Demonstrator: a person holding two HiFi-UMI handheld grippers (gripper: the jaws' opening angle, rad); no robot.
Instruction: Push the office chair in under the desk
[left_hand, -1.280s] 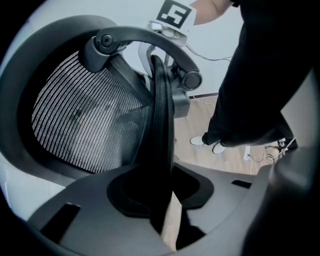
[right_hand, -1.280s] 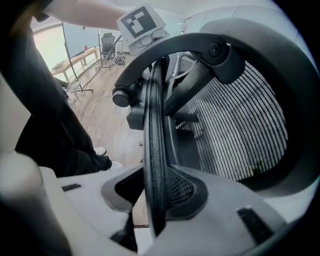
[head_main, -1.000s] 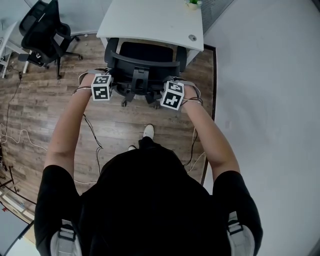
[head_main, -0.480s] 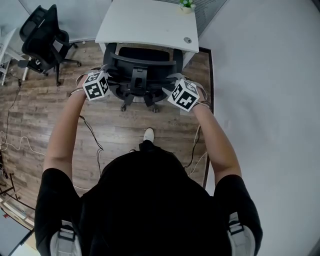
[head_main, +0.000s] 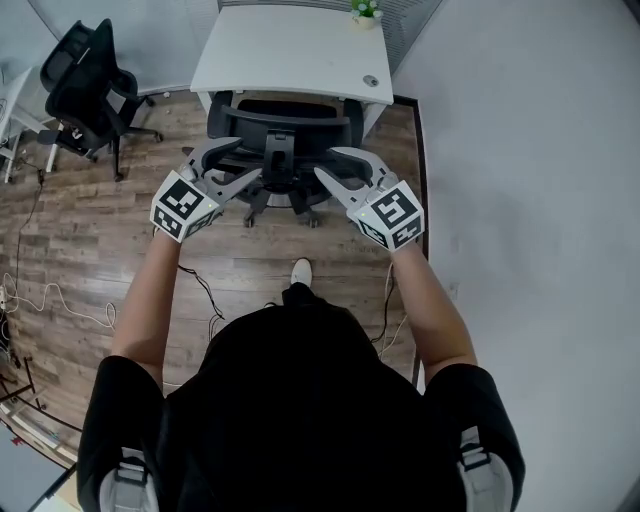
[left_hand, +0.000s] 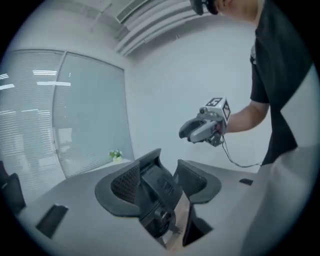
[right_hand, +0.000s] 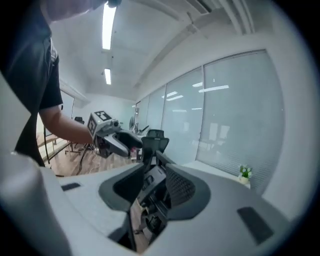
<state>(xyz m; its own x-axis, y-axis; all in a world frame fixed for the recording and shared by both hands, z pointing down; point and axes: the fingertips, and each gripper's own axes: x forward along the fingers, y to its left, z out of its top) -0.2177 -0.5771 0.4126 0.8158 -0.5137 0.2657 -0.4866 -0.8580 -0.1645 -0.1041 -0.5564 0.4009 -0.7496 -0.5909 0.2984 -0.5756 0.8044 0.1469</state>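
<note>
Office chair (head_main: 300, 118): far centre, seat tucked under counter (head_main: 290, 50), backrest at counter's near edge. Judged heavyish but free-rolling on castors. Mesh yields, so push stiff backrest frame, both sides.

Left gripper (head_main: 232, 165): released, empty, jaws just opened wide, easing in.

Right gripper (head_main: 342, 168): released, empty, jaws just opening.

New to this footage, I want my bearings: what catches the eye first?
The left gripper and right gripper hang at the centre, jaws apart and empty, having just been opening. Beyond them the office chair sits pushed in at the white desk; a second chair stands far left.
</note>
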